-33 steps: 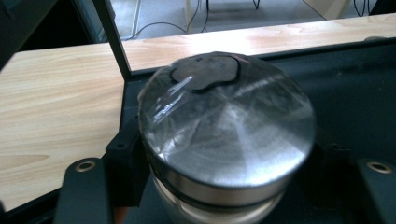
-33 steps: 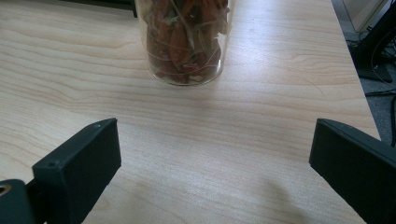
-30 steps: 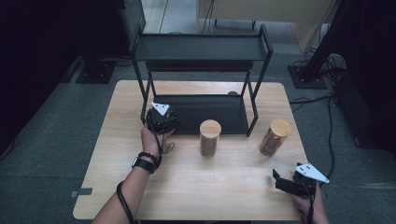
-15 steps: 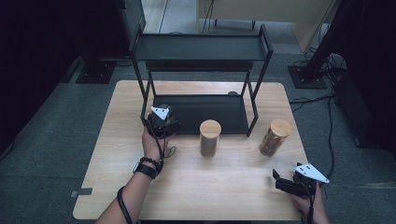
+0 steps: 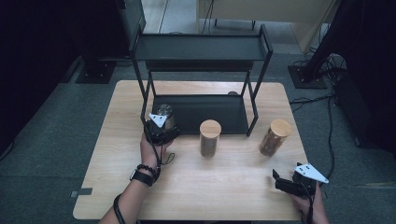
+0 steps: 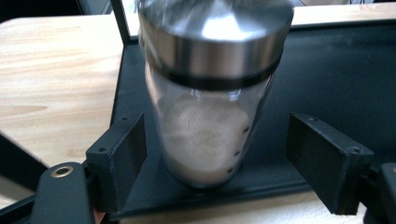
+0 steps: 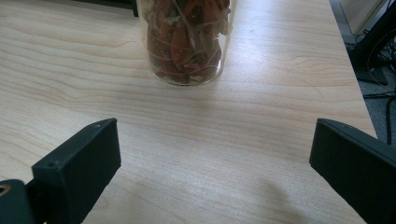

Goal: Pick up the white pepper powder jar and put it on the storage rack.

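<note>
A pale wooden table (image 5: 187, 186) was seen from above, and on its far half a black two-level rack (image 5: 201, 46) was stood. On the rack's lower shelf (image 5: 215, 109), at its near left corner, a glass jar with a steel lid (image 5: 165, 112) was set upright; pale powder could be seen inside it in the left gripper view (image 6: 205, 135). Two jars with wooden lids were placed on the bare table in front of the rack: one (image 5: 210, 137) just before the shelf's front edge, the other (image 5: 274, 136) well to the right, its reddish-brown contents shown in the right gripper view (image 7: 184, 39). The left gripper (image 5: 161, 129) was held at the steel-lidded jar, its jaws having just been opening; the jar was found between them, with a gap on each side, so it was not pinched (image 6: 215, 163). The right gripper (image 5: 280, 181) was held low near the table's near right corner, its jaws spread wide over bare wood, apart from the jar ahead (image 7: 210, 158).
</note>
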Demonstrator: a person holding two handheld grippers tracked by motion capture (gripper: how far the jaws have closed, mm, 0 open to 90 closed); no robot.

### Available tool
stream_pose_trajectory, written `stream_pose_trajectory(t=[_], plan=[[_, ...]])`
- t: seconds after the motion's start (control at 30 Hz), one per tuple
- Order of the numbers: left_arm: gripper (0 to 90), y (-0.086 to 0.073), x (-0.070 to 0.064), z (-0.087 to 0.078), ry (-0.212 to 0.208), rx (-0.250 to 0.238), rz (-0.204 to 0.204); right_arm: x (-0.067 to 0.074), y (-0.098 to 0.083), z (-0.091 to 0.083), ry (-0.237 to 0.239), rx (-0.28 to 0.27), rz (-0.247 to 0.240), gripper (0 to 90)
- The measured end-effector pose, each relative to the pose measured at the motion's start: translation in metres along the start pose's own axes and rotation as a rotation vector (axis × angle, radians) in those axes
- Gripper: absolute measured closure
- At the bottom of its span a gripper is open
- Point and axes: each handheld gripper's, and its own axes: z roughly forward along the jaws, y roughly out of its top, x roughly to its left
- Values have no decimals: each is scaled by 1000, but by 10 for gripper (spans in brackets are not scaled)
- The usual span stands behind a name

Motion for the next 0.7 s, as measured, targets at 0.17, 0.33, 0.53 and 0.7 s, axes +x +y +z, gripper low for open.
stream_pose_trajectory(t=[0.17, 0.33, 0.53, 0.7], plan=[[213, -6, 3, 0, -10, 10, -3, 0, 0, 0, -2, 1, -1, 18], [213, -9, 4, 0, -6, 11, 0, 0, 0, 0, -3, 2, -1, 18], [145, -17, 5, 0, -37, 5, 27, 0, 0, 0, -1, 1, -1, 18], [1, -23, 6, -3, -43, 1, 49, 1, 0, 0, -2, 1, -1, 18]])
